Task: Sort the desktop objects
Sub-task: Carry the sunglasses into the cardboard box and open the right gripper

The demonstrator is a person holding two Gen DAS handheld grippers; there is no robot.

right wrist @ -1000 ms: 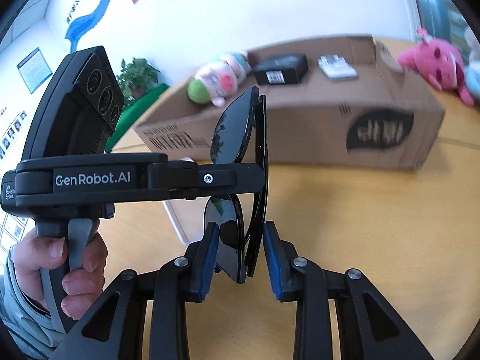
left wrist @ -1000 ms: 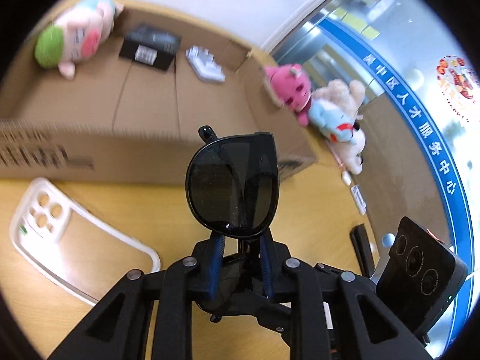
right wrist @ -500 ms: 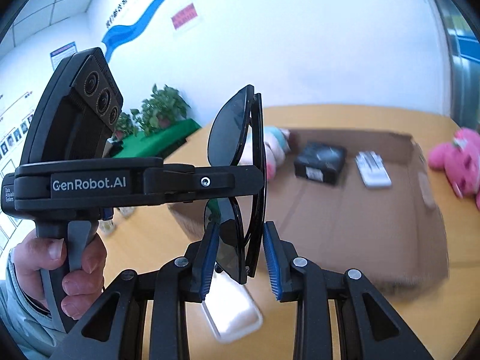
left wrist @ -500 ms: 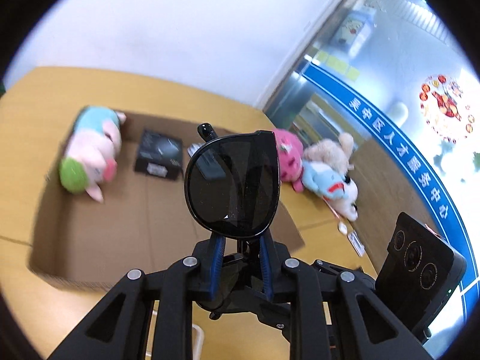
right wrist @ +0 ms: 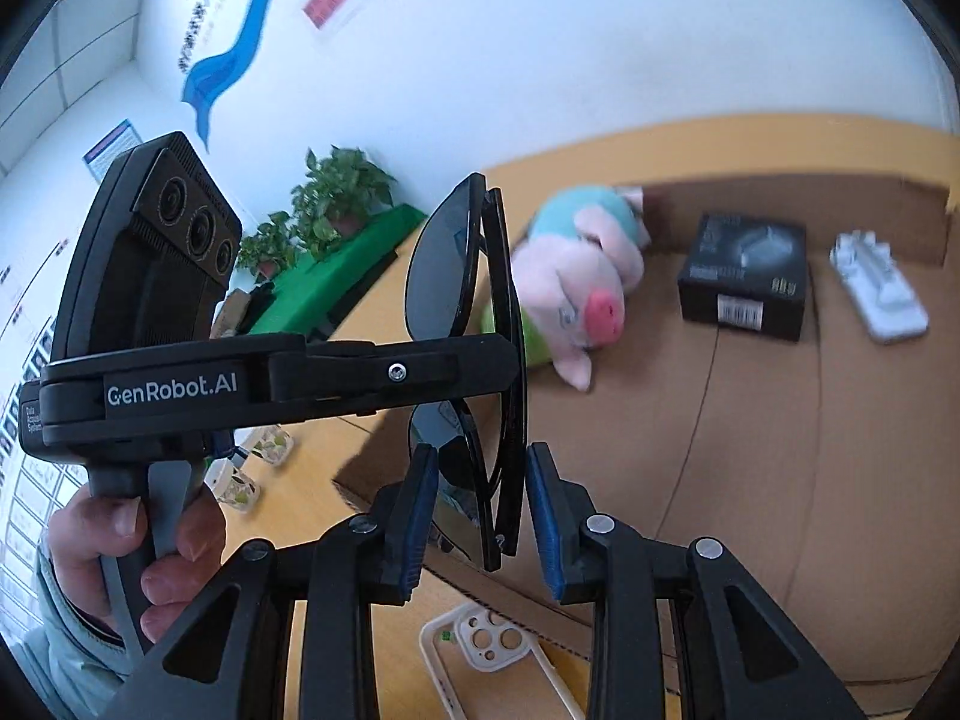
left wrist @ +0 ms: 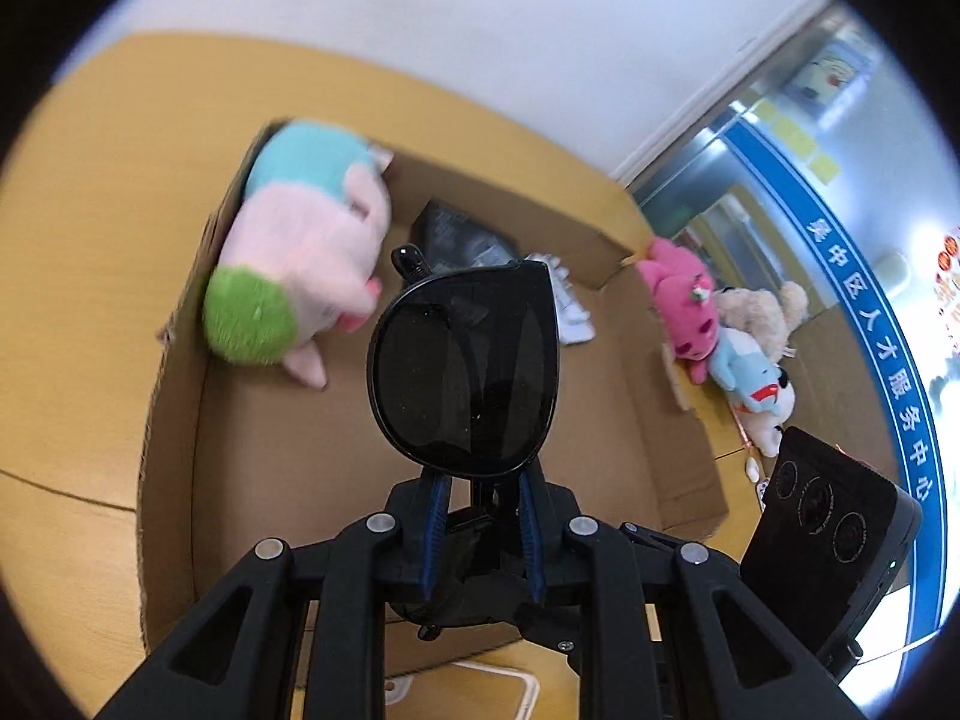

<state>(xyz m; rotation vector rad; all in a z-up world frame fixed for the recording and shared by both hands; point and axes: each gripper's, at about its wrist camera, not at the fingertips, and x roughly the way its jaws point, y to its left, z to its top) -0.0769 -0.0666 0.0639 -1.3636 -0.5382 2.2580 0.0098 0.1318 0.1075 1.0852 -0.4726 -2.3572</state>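
Note:
My left gripper (left wrist: pixel 480 495) is shut on folded black sunglasses (left wrist: pixel 465 369) and holds them upright above an open cardboard box (left wrist: pixel 630 450). In the right wrist view the left gripper (right wrist: pixel 504 369) clamps the sunglasses (right wrist: pixel 465 276) from the left. My right gripper (right wrist: pixel 480 498) has its jaws open on either side of the sunglasses' lower end, with gaps at both pads. The box (right wrist: pixel 780 450) holds a pink pig plush (left wrist: pixel 300 276), a black carton (right wrist: pixel 744 285) and a white item (right wrist: pixel 879 294).
A clear phone case (right wrist: pixel 486 642) lies on the wooden table (left wrist: pixel 90 240) in front of the box. A pink plush (left wrist: pixel 684 312) and other plush toys (left wrist: pixel 756 372) lie right of the box. Potted plants (right wrist: pixel 336 204) stand at the far left.
Both grippers have moved forward and up with the sunglasses, from in front of the box to above its inside. The right gripper's jaws have spread a little wider.

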